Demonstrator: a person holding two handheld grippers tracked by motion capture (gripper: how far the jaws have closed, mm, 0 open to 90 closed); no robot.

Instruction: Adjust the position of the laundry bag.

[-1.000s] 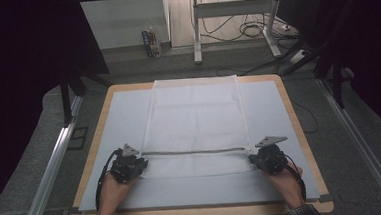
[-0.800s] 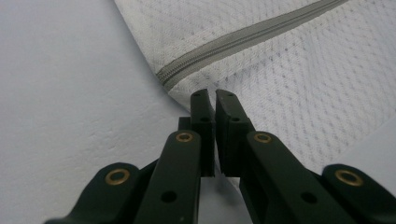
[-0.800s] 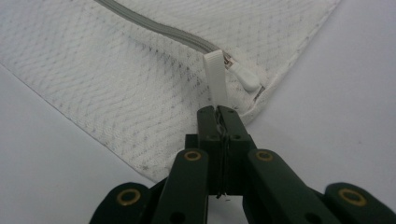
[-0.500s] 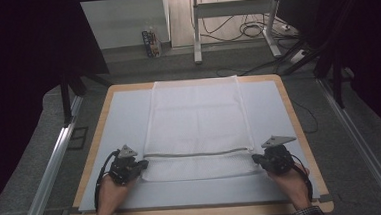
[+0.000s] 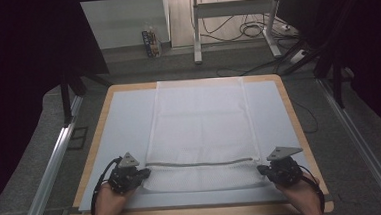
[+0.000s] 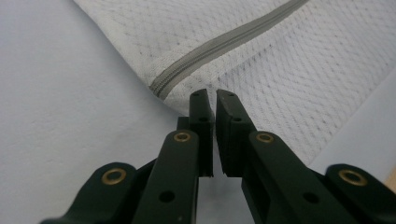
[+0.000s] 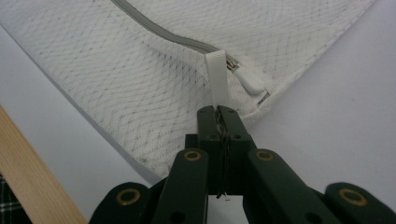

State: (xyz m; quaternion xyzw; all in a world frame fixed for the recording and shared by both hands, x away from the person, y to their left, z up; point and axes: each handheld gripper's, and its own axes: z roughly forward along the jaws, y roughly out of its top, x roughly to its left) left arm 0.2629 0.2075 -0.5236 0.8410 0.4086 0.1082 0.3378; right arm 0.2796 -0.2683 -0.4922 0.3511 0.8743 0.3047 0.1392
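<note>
A white mesh bag (image 5: 199,122) lies flat down the middle of the pale mat (image 5: 124,126), its grey zipper (image 5: 202,163) running across near the front end. My left gripper (image 5: 146,173) pinches the bag's near left corner. In the left gripper view its jaws (image 6: 215,100) stand almost together on the mesh (image 6: 280,60), just below the zipper's end (image 6: 224,44). My right gripper (image 5: 260,169) holds the near right corner. There its jaws (image 7: 217,111) are shut on a white loop tab (image 7: 215,74) beside the zipper pull (image 7: 250,79).
The mat sits on a wooden-rimmed table (image 5: 300,126). Metal rails run along the left (image 5: 52,166) and right (image 5: 361,142) sides. Beyond the far edge stand a metal frame (image 5: 196,32), floor cables (image 5: 254,31) and a small pack (image 5: 150,42).
Both grippers have drawn the bag's zipper end toward the near table edge. The right gripper has also shifted outward to the right, and the front edge looks stretched straighter.
</note>
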